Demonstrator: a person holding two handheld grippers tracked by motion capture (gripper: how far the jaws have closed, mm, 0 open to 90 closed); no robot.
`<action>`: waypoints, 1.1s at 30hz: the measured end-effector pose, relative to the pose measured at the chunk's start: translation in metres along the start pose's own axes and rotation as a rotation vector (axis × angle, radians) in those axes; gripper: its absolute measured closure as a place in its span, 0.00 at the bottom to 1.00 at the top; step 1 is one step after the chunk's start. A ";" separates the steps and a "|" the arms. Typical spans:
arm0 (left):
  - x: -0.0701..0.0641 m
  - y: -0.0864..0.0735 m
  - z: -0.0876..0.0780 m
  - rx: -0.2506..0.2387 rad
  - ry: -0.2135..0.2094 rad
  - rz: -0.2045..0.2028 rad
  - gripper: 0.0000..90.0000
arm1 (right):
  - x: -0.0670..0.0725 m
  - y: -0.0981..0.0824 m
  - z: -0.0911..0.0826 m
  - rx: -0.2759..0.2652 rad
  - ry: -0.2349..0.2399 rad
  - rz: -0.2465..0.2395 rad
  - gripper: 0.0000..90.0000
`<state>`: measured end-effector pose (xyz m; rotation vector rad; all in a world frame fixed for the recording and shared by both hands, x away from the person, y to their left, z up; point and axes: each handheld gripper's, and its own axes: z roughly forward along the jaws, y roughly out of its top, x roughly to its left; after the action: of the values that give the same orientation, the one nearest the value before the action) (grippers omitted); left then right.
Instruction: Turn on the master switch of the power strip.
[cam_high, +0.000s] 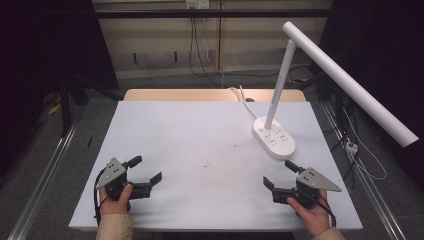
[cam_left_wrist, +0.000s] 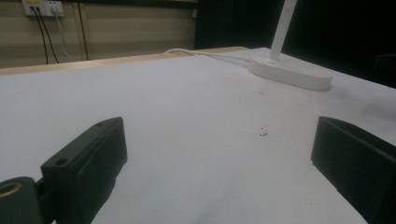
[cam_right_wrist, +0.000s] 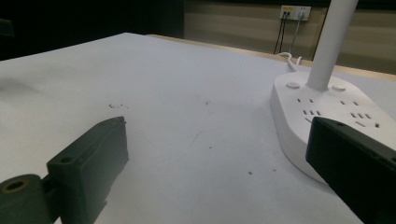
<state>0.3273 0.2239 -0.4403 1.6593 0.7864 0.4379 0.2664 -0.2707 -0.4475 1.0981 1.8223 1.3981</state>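
Desk lamp (cam_high: 280, 135): white, oblong base with sockets and two buttons on top, upright stem, long bar head (cam_high: 350, 82) reaching out past the table's right edge. It stands on the far right part of the table (cam_high: 200, 150), its white cord (cam_high: 242, 97) running off the back edge. Nothing else of note on the surface, so the lamp is judged the work piece.

Step in hand, as judged: the start, approach not yet made. Both grippers rest low near the front edge, well apart from each other. Right gripper (cam_high: 280, 176) is near the lamp base, not touching; jaws wide, nothing between them; the right gripper view looks along them at the base's near end (cam_right_wrist: 322, 116). Left gripper (cam_high: 149, 171) is far from the lamp; jaws wide, empty.

Next move likely calls for the right gripper to go forward to the base or a button, with a light, square contact so the base does not slide.

Surface: pale matte sheet, a few dark specks (cam_left_wrist: 263, 132). Wooden strip at back. Room dim; wall sockets (cam_high: 196, 4) with cables behind; metal rails along both sides.
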 end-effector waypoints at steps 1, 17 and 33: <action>0.000 0.000 0.000 0.002 -0.004 0.003 0.04 | 0.000 0.001 0.002 0.003 -0.004 -0.006 0.06; -0.002 -0.001 -0.004 -0.004 -0.008 0.006 0.04 | -0.007 0.012 0.023 0.042 -0.004 0.009 0.10; -0.002 0.001 -0.004 -0.017 -0.020 0.008 0.04 | -0.003 0.023 0.042 0.071 -0.008 -0.021 0.11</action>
<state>0.3232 0.2255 -0.4384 1.6492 0.7591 0.4322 0.3092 -0.2510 -0.4369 1.1148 1.8854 1.3246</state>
